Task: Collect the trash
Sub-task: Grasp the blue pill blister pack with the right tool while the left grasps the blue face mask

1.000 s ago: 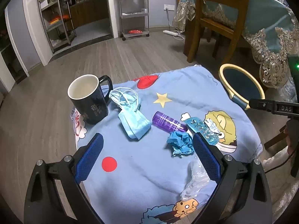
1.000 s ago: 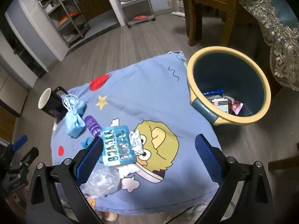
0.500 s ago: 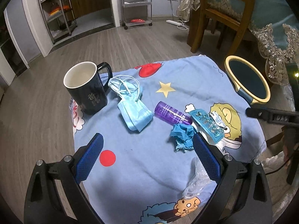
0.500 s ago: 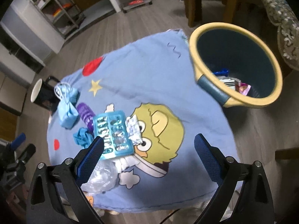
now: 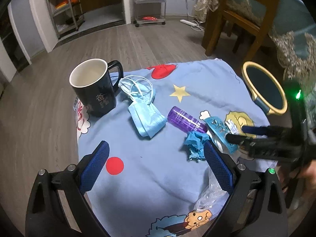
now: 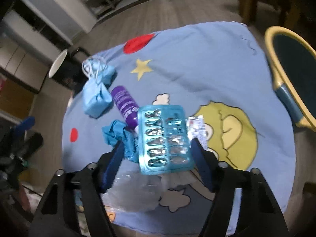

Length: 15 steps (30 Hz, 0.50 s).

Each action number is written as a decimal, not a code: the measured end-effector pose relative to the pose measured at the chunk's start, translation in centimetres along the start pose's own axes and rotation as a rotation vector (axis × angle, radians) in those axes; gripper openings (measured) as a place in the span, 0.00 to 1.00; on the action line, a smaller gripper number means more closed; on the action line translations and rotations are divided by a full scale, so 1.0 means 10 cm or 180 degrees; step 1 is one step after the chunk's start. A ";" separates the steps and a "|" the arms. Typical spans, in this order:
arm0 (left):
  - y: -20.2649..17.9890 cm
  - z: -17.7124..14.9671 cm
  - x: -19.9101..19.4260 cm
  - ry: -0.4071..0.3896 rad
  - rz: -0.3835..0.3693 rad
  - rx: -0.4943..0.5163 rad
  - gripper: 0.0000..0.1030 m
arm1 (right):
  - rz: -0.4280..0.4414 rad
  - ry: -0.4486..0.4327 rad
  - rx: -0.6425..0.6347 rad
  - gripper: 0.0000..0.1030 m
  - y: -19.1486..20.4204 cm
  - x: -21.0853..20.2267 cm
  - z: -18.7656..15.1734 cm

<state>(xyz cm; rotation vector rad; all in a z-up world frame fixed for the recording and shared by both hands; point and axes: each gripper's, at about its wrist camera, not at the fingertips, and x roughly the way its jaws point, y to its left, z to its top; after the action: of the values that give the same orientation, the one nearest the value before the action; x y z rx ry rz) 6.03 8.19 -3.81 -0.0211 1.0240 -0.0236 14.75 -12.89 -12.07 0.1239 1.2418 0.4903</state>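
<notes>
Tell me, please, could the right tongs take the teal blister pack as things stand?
Probably yes: the right tongs already straddle the blister pack, their jaws closing, with nothing lying on top of it.

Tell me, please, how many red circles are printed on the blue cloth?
2: a small red dot by the near left edge, and a larger red circle at the far edge beside the mug; folds may hide others.

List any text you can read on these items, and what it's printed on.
Black mug: two large pale Chinese characters, roughly "奋斗"; smaller line beneath too small to read.
Purple bottle: label print blurred.
Blister pack: embossed lettering, blurred.
Foil sachet: print unreadable.
</notes>
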 end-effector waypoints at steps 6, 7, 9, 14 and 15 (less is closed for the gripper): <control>-0.01 -0.01 0.08 0.0108 -0.0038 -0.0006 0.92 | -0.0146 0.0215 -0.0307 0.52 0.18 0.23 -0.04; -0.01 -0.01 0.09 0.0119 -0.0038 0.0010 0.92 | -0.0174 0.0253 -0.0308 0.41 0.17 0.25 -0.05; -0.03 -0.02 0.11 0.0126 -0.0029 0.0037 0.92 | -0.0109 0.0202 -0.0167 0.37 0.09 0.20 -0.03; 0.00 0.02 0.27 0.0162 0.0082 0.0029 0.92 | 0.0108 0.0029 0.0220 0.25 -0.11 0.01 0.04; 0.01 0.04 0.31 0.0165 0.0117 0.0014 0.92 | 0.0077 -0.0001 0.0243 0.25 -0.13 -0.01 0.05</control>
<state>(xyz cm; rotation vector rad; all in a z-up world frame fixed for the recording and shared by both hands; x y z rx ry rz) 8.01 8.24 -6.29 0.0023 1.0760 0.0073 15.56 -14.02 -12.31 0.2039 1.2602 0.4637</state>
